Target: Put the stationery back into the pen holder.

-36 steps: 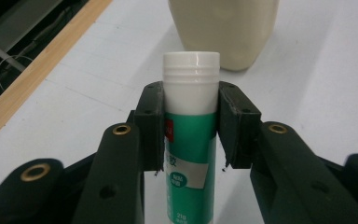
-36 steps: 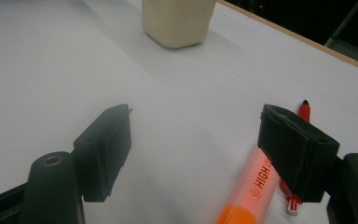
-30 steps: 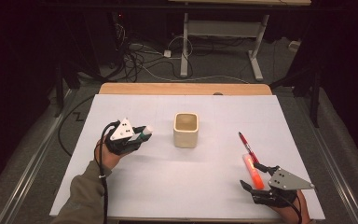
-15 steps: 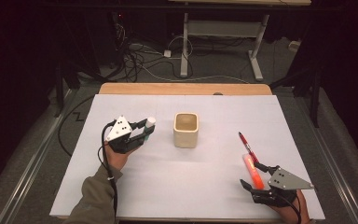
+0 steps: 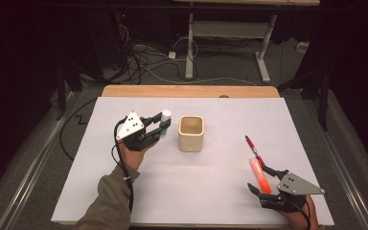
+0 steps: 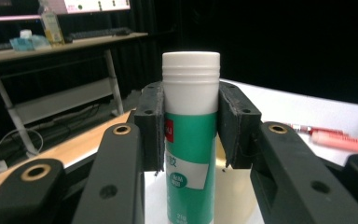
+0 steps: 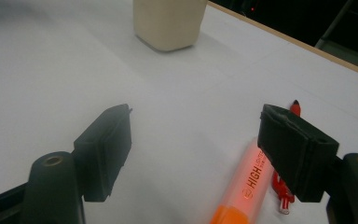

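Observation:
My left gripper [image 5: 160,126] is shut on a green-and-white glue stick [image 6: 189,135] with a white cap, held above the table just left of a cream square cup [image 5: 191,133]. In the left gripper view both pads press the stick's sides [image 6: 151,130]. My right gripper [image 5: 264,183] rests open near the table's front right, its jaws wide apart over the white sheet [image 7: 196,140]. An orange highlighter [image 5: 259,175] lies by its right jaw, and a red pen [image 5: 253,147] lies just beyond it. The cup [image 7: 168,21] stands farther off in the right gripper view.
The white sheet [image 5: 196,191] covers a wooden table [image 5: 187,91]. Desk frames and cables [image 5: 143,57] stand on the floor beyond the far edge. A metal rail [image 5: 24,177] runs along the left side.
My left gripper has moved right and slightly up with the glue stick, closer to the cup. The right gripper has stayed in place.

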`<state>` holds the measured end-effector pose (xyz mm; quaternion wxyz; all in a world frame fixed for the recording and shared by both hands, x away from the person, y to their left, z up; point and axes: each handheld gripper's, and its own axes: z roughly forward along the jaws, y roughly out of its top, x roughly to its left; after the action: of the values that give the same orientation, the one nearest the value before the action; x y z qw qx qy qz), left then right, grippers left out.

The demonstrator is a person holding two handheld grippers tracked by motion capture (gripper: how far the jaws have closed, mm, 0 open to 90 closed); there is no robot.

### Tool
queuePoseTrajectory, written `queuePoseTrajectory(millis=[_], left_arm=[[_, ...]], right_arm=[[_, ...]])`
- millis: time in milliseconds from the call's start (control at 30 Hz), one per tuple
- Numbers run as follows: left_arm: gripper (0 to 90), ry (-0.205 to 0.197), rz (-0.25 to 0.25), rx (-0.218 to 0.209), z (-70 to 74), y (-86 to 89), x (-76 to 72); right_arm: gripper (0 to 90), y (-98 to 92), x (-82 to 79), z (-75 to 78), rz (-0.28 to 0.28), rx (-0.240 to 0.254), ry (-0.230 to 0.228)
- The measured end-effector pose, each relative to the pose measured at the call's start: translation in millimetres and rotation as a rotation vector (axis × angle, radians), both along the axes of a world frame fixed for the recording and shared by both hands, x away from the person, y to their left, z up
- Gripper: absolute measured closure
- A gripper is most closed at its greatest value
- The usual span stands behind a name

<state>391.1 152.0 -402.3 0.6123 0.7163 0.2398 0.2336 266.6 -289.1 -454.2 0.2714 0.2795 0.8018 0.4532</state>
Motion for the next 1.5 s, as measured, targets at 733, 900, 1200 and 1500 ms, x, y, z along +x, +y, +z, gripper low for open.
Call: queuePoseTrajectory(millis=[733,900,1200,1500], left_arm=[[63.1,-0.013,-0.089,-0.025,16.0,-54.8,20.3],[63.1,-0.002,-0.092,0.002,12.8,-64.0,24.8],[62.9,0.028,-0.045,0.049,2.5,-71.1,32.2],[62.7,0.077,-0.056,0.083,-7.1,-68.7,35.0]], right_arm=[[26.4,-2.8,-0.6,0.9,-0.006,-0.001,-0.022],[26.7,-2.1,-0.5,0.8,-0.013,-0.009,-0.023],[26.7,-2.9,-1.0,1.3,-0.011,-0.01,-0.028],[26.7,-1.8,-2.0,1.8,-0.01,-0.015,-0.03]])
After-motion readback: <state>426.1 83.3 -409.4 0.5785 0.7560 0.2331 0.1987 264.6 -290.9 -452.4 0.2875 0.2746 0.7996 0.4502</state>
